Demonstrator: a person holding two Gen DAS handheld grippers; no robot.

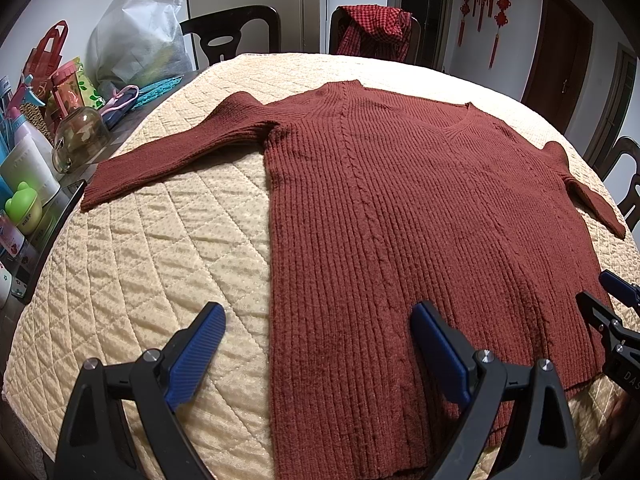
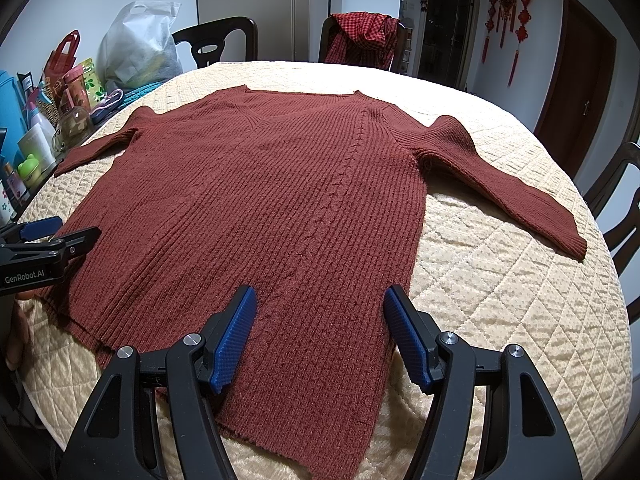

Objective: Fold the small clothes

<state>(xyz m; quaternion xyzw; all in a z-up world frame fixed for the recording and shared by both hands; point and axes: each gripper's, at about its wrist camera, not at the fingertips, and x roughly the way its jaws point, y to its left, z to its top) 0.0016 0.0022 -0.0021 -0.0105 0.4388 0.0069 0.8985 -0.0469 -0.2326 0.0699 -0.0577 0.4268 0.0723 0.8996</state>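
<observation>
A rust-red ribbed sweater [image 1: 400,200] [image 2: 260,200] lies flat on the quilted beige cover [image 1: 160,260] [image 2: 500,280], neck away from me, both sleeves spread out. My left gripper [image 1: 318,316] hangs open over the sweater's left hem corner, one blue pad above the cover, the other above the knit. My right gripper [image 2: 320,300] is open above the right part of the hem. Each gripper shows at the edge of the other's view: the right gripper [image 1: 612,296] and the left gripper [image 2: 52,232]. Nothing is held.
Bottles, a glass jar [image 1: 78,138], bags and a white sack [image 1: 140,36] crowd the table's left edge. Dark chairs stand behind, one draped with a red checked cloth [image 1: 376,32]. More chairs [image 2: 624,200] stand at the right. A hand shows at the left [image 2: 16,344].
</observation>
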